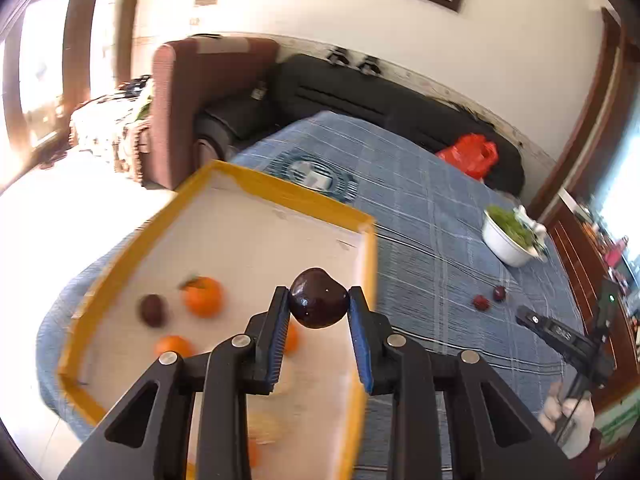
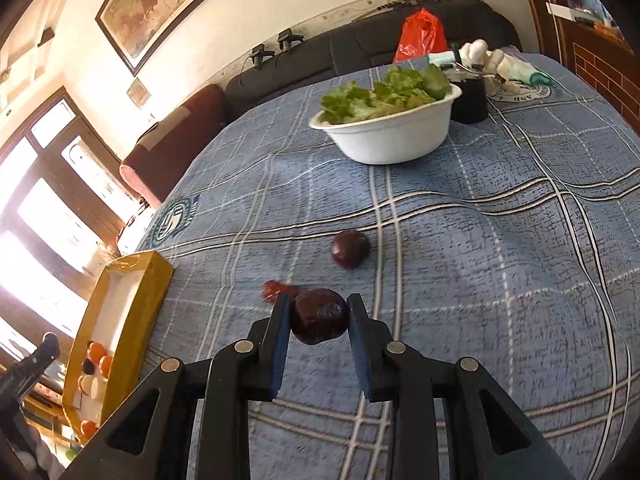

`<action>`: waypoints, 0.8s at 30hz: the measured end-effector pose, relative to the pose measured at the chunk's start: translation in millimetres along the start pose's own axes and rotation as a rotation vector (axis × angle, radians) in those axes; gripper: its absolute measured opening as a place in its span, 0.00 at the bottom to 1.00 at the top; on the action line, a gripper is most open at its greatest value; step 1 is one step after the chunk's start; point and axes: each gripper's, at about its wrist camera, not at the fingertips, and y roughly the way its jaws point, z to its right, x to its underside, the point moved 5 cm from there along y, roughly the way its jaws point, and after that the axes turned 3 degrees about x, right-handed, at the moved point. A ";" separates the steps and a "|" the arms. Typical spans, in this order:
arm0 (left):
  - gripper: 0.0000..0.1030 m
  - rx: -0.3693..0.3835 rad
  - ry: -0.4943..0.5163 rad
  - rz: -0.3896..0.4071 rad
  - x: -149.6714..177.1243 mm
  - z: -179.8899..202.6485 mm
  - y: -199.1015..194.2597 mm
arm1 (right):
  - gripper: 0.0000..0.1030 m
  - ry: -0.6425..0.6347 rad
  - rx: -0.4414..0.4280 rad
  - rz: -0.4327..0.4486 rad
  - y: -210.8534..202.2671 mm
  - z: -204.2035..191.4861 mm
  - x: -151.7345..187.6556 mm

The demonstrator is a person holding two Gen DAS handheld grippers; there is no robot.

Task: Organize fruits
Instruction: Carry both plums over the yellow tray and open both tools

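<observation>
My left gripper (image 1: 319,300) is shut on a dark purple plum (image 1: 318,298) and holds it above the yellow-rimmed box (image 1: 256,184). The box holds several oranges (image 1: 202,296) and a dark plum (image 1: 153,310). My right gripper (image 2: 319,312) is shut on a dark red plum (image 2: 319,316) just above the blue checked tablecloth (image 2: 500,280). Another dark plum (image 2: 350,248) lies beyond it, and a small red fruit (image 2: 274,289) lies to its left. The box also shows in the right wrist view (image 2: 154,280) at the left, with fruit inside.
A white bowl of lettuce (image 2: 394,136) stands at the back of the table, also in the left wrist view (image 1: 508,240). A black cup (image 2: 470,100) and white items stand behind it. A red bag (image 2: 422,36) lies on the dark sofa (image 1: 360,96).
</observation>
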 end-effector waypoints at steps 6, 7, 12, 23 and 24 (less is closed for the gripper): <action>0.28 -0.062 -0.120 0.042 3.1 -68.8 -27.4 | 0.30 -0.105 -0.031 -0.033 -8.2 -54.8 21.8; 0.28 -0.067 -0.134 0.043 5.5 -77.9 -30.1 | 0.30 -0.125 -0.042 -0.039 -8.3 -66.3 25.0; 0.28 -0.065 -0.161 0.009 20.3 -97.9 -28.5 | 0.31 -0.234 -0.124 -0.077 -3.7 -141.2 43.6; 0.28 -0.107 -0.146 -0.063 46.4 -122.4 -9.9 | 0.31 -0.406 -0.190 -0.211 36.8 -253.2 95.3; 0.28 -0.106 -0.148 -0.068 47.2 -124.4 -8.0 | 0.31 -0.412 -0.187 -0.218 40.9 -258.1 97.1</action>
